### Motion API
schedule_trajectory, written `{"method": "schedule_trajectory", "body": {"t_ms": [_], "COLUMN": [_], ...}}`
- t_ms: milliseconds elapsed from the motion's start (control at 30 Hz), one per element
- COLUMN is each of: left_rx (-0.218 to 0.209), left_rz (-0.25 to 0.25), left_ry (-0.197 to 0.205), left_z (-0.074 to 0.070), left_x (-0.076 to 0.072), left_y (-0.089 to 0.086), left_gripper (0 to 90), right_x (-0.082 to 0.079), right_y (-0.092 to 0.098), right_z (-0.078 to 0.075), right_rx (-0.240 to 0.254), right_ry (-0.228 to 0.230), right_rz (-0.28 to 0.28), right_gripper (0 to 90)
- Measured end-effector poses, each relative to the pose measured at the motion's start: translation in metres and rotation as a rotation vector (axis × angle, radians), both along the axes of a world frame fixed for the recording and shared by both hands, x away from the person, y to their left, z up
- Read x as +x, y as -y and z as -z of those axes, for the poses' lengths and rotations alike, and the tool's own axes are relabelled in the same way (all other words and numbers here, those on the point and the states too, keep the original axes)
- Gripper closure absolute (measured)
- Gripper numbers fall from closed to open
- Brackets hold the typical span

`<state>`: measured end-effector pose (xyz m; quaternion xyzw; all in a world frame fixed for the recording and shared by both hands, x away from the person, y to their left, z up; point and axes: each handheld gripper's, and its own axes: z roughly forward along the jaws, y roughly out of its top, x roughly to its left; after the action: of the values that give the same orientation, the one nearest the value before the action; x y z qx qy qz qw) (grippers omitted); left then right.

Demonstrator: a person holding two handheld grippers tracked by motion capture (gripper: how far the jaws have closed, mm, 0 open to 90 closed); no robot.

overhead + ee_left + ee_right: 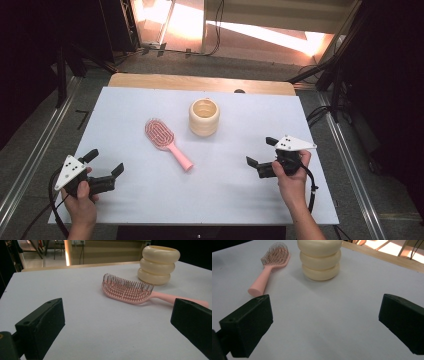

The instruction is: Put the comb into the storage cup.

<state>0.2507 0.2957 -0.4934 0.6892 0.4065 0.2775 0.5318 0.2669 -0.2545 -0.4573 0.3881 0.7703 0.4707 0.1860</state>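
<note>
A pink hairbrush [165, 139] [127, 290] [270, 265] lies bristles up near the middle of the white table [210, 200], its handle pointing toward the near right. Just right of it and farther back stands a cream ribbed cup [204, 117] [158, 264] [320, 260], upright and hollow. My left gripper [104, 163] [117, 322] rests at the near left, open, nothing between its jaws. My right gripper [261, 152] [324, 327] hovers at the near right, open and empty, aimed toward the cup and brush.
A wooden strip [200, 82] runs along the table's far edge. Metal rails [30, 165] flank the table on both sides, with dark stands and cables [320, 115] on the floor beyond. Bare white surface lies between the grippers and the objects.
</note>
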Motion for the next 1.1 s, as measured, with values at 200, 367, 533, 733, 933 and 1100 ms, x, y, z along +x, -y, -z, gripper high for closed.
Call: {"method": "schedule_trajectory", "body": {"t_ms": [200, 367, 533, 733, 933, 1100], "left_rx": [0.001, 0.003, 0.003, 0.003, 0.001, 0.002], "left_rz": [0.004, 0.006, 0.009, 0.010, 0.013, 0.014], "left_ry": [0.000, 0.000, 0.000, -0.001, -0.001, -0.002], "left_z": [0.000, 0.000, 0.000, 0.000, 0.000, 0.000], "left_x": [0.000, 0.000, 0.000, 0.000, 0.000, 0.000], "left_y": [0.000, 0.000, 0.000, 0.000, 0.000, 0.000], "left_gripper": [0.0, 0.0, 0.0, 0.0, 0.0, 0.0], "right_x": [0.008, 0.015, 0.020, 0.029, 0.036, 0.041], "right_y": [-0.012, -0.024, -0.037, -0.057, -0.073, -0.088], "right_z": [-0.008, -0.015, -0.020, -0.026, -0.034, -0.039], "right_rx": [-0.011, -0.030, -0.052, -0.079, -0.101, -0.132], "right_ry": [-0.006, -0.013, -0.022, -0.038, -0.040, -0.042], "right_rz": [-0.025, -0.049, -0.075, -0.110, -0.147, -0.177], "right_gripper": [0.0, 0.0, 0.0, 0.0, 0.0, 0.0]}}
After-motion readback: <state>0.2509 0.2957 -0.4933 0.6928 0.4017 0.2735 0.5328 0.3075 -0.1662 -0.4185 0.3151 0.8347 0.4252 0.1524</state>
